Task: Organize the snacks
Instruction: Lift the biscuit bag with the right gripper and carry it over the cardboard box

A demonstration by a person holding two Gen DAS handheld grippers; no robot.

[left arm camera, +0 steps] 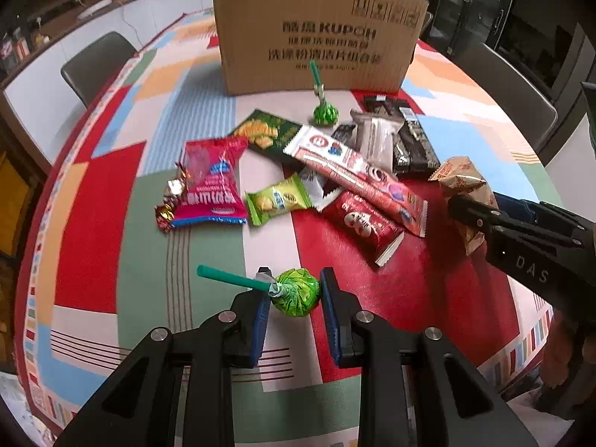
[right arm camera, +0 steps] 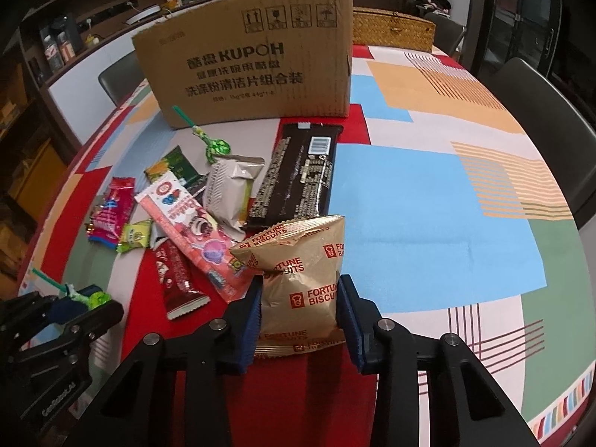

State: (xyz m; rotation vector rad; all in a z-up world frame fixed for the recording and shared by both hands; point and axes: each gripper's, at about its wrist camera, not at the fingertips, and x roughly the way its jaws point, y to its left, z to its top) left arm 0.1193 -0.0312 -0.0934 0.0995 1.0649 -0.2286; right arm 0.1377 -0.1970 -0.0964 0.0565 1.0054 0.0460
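Where right wrist looks, wicker basket (right arm camera: 393, 28), barcoded dark packet (right arm camera: 301, 175)

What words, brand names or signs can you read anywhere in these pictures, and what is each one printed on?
"KUPOH": brown cardboard box, above Chinese lines too blurred to quote.
Four shipping pictograms: same box, top right.
"FORTUNE BISCUITS": gold foil biscuit bag, repeated over it.
"DAS": black body of the right gripper, seen from the left wrist.
Barcode, digits unreadable: long dark brown packet.
Pink, red and green snack wrappers: print too small or blurred.
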